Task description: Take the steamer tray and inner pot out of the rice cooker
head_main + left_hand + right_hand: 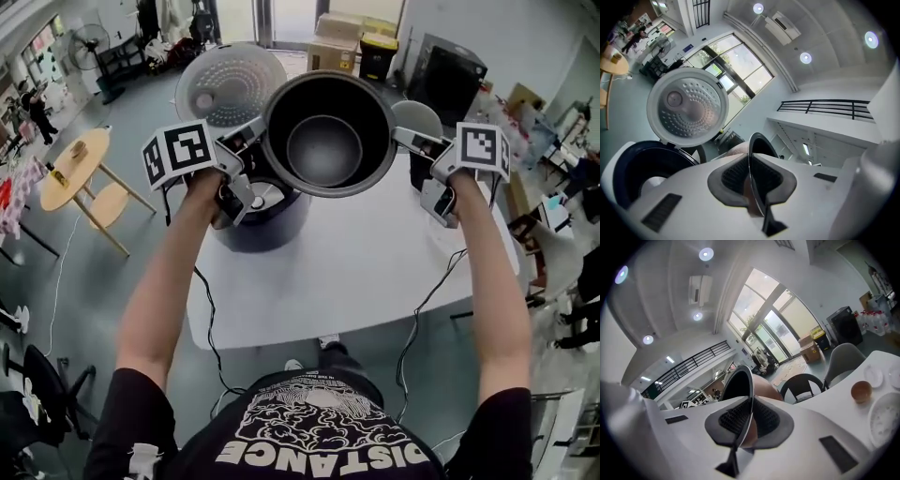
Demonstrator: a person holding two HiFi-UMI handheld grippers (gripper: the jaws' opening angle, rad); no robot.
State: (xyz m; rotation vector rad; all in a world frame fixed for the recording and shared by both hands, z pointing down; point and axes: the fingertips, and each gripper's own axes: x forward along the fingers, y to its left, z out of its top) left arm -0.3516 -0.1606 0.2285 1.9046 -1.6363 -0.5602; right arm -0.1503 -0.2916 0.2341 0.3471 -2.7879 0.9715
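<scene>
White surface (pixel 375 272), rounded near edge; bare stretch between the rice cooker (pixel 267 225) and the person, more bare room to the right of it; cooker sits near the left edge of the surface, and its cable hangs off the near edge; lid (pixel 230 84) open, standing up behind and left of the cooker body; grey chair (pixel 417 117) at the far right edge; round wooden table (pixel 75 164) on the floor well to the left, apart from the surface

Inner pot (pixel 323 145) in the air, above and a little right of the cooker's open well, not touching the body or lid; pot mouth faces the head camera, inside looks empty and dark

Left gripper (pixel 253 131) nearly closed, pads pinching the pot's thin rim on its left side; left gripper view shows the rim edge running straight between the two pads, lid and cooker well off to the left behind it

Right gripper (pixel 403 141) nearly closed too, clamped on the rim on the opposite side; right gripper view shows the rim between the pads; beyond it a small brown bowl (pixel 861 391) and a white round dotted dish (pixel 886 416) lie on the surface, near each other; cannot tell if the dish is the steamer tray
</scene>
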